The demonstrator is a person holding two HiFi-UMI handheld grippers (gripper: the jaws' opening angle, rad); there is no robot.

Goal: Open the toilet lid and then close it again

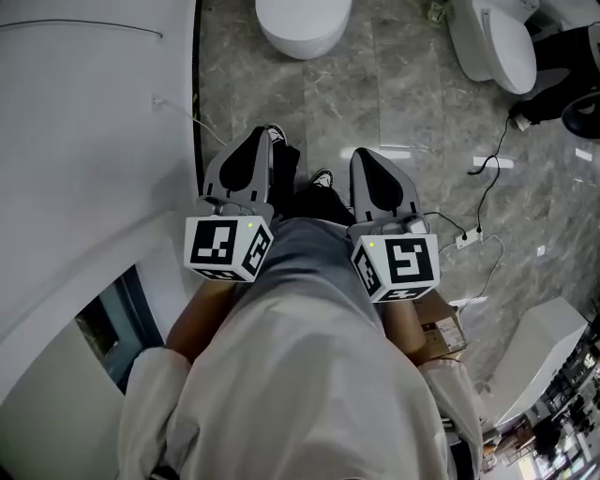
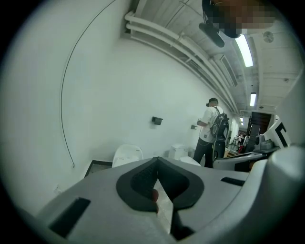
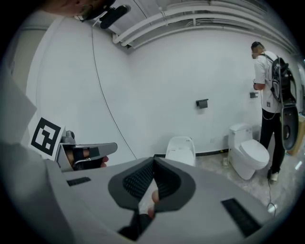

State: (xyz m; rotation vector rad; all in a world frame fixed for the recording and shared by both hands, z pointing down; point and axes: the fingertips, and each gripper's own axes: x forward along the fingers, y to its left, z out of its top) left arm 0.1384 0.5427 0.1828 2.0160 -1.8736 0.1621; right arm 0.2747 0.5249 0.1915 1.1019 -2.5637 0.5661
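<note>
A white toilet (image 1: 302,23) stands on the grey marble floor ahead of me, with its lid down. It also shows small in the left gripper view as the toilet (image 2: 127,155) and in the right gripper view as the toilet (image 3: 181,148). A second toilet (image 1: 497,42) with a tank stands to its right, and appears in the right gripper view as the second toilet (image 3: 248,153). My left gripper (image 1: 262,136) and right gripper (image 1: 364,157) are held side by side close to my body, well short of both toilets. Both are shut with nothing between the jaws, as the left gripper (image 2: 157,159) and right gripper (image 3: 153,159) show.
A curved white wall (image 1: 84,141) runs along the left. Cables and a power strip (image 1: 466,239) lie on the floor at the right, next to a cardboard box (image 1: 441,328). A person with a backpack (image 3: 269,95) stands by the far wall beside the second toilet.
</note>
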